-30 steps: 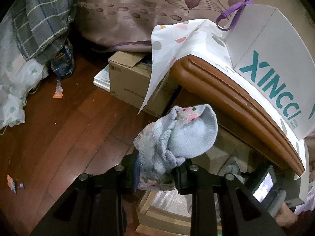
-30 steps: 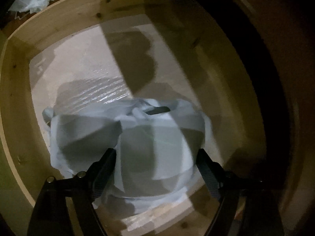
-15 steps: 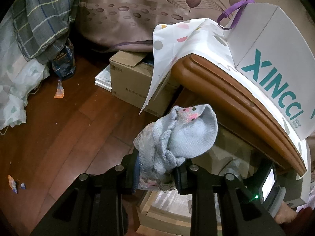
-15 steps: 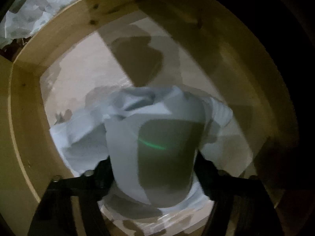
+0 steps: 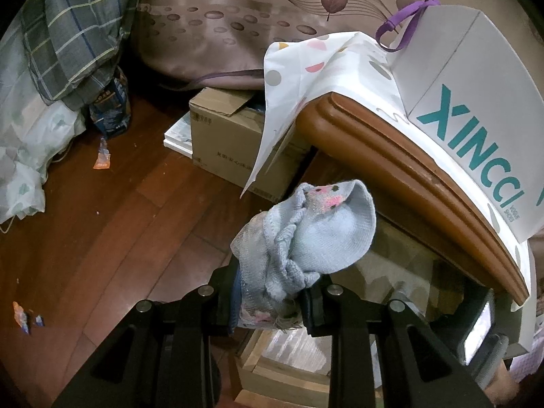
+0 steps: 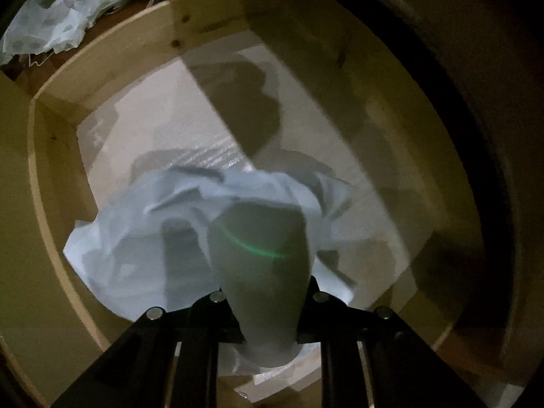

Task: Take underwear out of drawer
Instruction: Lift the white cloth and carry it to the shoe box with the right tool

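In the left wrist view my left gripper [image 5: 268, 301] is shut on a bunched pale blue knit garment [image 5: 316, 238] with pink spots, held up beside the wooden cabinet top [image 5: 408, 170]. In the right wrist view my right gripper [image 6: 267, 309] is shut on pale blue underwear [image 6: 190, 234] inside the light wooden drawer [image 6: 54, 183]. The cloth bunches between the fingers and its loose part hangs over the white drawer liner [image 6: 159, 108].
A white XINCCI shoe box [image 5: 476, 129] and a spotted cloth [image 5: 306, 78] lie on the cabinet top. A cardboard box [image 5: 231, 139] stands on the wooden floor [image 5: 102, 238]. Bedding [image 5: 51, 68] is at the left. The right gripper's screen [image 5: 479, 329] shows at lower right.
My right gripper closed on the underwear and drew it up from the drawer floor; the cloth now bunches between the fingers. My left gripper held still with its garment.
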`<state>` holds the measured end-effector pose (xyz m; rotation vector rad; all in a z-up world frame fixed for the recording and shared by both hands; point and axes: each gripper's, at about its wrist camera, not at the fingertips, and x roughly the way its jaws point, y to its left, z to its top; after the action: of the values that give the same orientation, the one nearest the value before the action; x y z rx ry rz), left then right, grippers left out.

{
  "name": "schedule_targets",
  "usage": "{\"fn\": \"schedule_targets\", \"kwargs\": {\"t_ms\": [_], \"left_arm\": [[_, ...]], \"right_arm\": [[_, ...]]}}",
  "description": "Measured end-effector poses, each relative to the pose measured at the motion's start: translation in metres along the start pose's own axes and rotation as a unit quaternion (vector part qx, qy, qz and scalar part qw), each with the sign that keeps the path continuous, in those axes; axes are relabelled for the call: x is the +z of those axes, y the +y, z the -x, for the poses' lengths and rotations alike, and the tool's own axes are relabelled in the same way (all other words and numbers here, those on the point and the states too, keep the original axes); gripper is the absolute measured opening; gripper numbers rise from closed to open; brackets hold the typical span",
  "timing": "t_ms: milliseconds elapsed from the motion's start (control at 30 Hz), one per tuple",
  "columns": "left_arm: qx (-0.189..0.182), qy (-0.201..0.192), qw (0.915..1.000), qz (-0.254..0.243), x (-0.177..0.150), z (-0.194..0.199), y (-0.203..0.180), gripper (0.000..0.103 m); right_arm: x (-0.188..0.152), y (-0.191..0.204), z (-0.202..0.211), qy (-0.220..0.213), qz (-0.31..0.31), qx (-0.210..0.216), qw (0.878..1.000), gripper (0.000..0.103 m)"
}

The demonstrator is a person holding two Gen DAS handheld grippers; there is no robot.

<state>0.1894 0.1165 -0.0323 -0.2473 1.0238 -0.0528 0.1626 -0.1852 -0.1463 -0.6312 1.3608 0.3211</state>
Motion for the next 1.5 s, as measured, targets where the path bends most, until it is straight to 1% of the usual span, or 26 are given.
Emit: {"fn": "schedule_targets", "kwargs": {"t_ms": [33,67,167,300,367,500,633,800,900,967,1100,1333,1467,1500], "left_arm": [[0.000,0.000,1.0000,-0.001,0.000,0.000,0.000,0.025],[0.000,0.000,1.0000,0.001,-0.001,0.000,0.000,0.025],[0.001,-0.001,1.0000,0.004,-0.001,0.002,0.004,0.025],[0.000,-0.002,1.0000,0.006,-0.001,0.003,0.005,0.025],[-0.001,-0.002,1.0000,0.005,0.000,0.003,0.005,0.025],[0.003,-0.005,1.0000,0.006,-0.001,0.004,0.007,0.025],[0.007,-0.005,0.9999,0.006,-0.001,0.004,0.007,0.025],[0.007,-0.007,0.9999,0.007,-0.001,0.005,0.007,0.025],[0.007,-0.010,0.9999,0.005,-0.001,0.006,0.005,0.025],[0.007,-0.010,0.9999,0.000,-0.002,0.006,0.004,0.025],[0.010,-0.015,0.9998,-0.010,-0.003,0.007,0.001,0.025],[0.021,-0.025,0.9991,-0.027,-0.005,0.010,-0.006,0.025],[0.030,-0.032,0.9985,-0.032,-0.006,0.013,-0.006,0.025],[0.029,-0.034,0.9985,-0.032,-0.007,0.014,-0.006,0.025]], "right_arm": [[0.001,0.000,0.005,-0.004,-0.005,-0.002,1.000,0.016],[0.009,0.014,0.000,-0.008,-0.010,-0.010,1.000,0.016],[0.009,0.010,0.017,-0.028,-0.036,-0.026,0.999,0.016],[0.009,0.010,0.038,-0.057,-0.069,-0.032,0.996,0.016],[0.008,0.025,0.037,-0.066,-0.081,-0.030,0.994,0.016],[0.012,0.032,0.062,-0.085,-0.096,-0.026,0.991,0.016],[0.007,0.033,0.079,-0.111,-0.110,-0.015,0.988,0.016],[0.001,0.038,0.117,-0.145,-0.126,-0.003,0.981,0.016],[-0.009,0.049,0.153,-0.161,-0.135,-0.001,0.978,0.016],[-0.014,0.050,0.166,-0.170,-0.143,0.001,0.975,0.016],[-0.026,0.049,0.205,-0.195,-0.158,-0.003,0.968,0.016],[-0.044,0.037,0.279,-0.251,-0.194,-0.017,0.948,0.016],[-0.047,0.022,0.317,-0.281,-0.208,-0.047,0.936,0.016],[-0.046,0.016,0.326,-0.290,-0.216,-0.055,0.931,0.016]]}}
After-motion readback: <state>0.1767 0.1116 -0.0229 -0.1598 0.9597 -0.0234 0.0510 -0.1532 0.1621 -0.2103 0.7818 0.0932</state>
